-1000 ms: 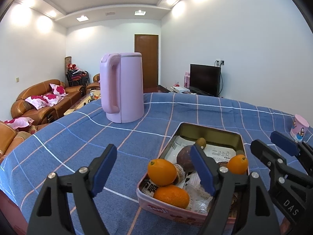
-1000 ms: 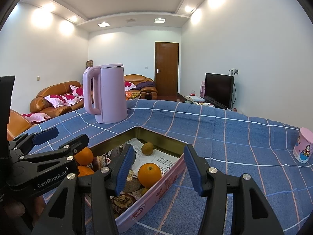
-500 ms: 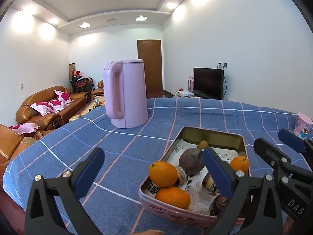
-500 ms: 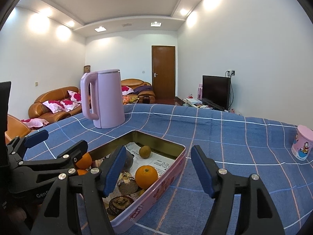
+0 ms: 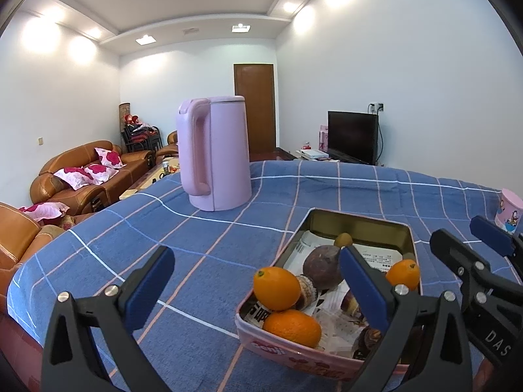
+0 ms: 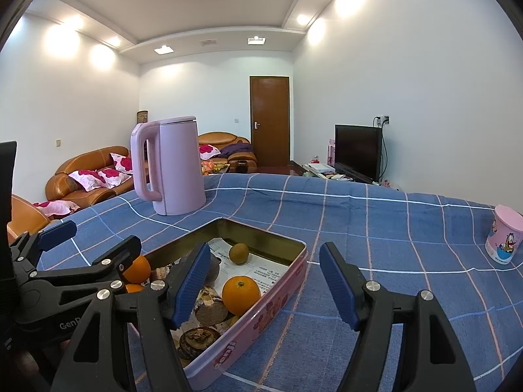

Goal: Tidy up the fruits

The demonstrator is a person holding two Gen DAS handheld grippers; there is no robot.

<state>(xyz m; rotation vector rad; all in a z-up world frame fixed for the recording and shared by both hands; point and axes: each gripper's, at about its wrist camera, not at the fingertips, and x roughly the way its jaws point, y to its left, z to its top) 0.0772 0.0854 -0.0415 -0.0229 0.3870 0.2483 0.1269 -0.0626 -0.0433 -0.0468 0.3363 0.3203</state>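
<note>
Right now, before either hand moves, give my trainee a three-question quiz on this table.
1. True or false: the pink kettle stands inside the tin.
2. How many oranges show in the tin in the left wrist view?
3. What sits at the table's far right edge: A) pink cup, B) plate, C) bottle?

Key: 1 false, it stands on the blue cloth beyond the tin. 2 three. 3 A.
</note>
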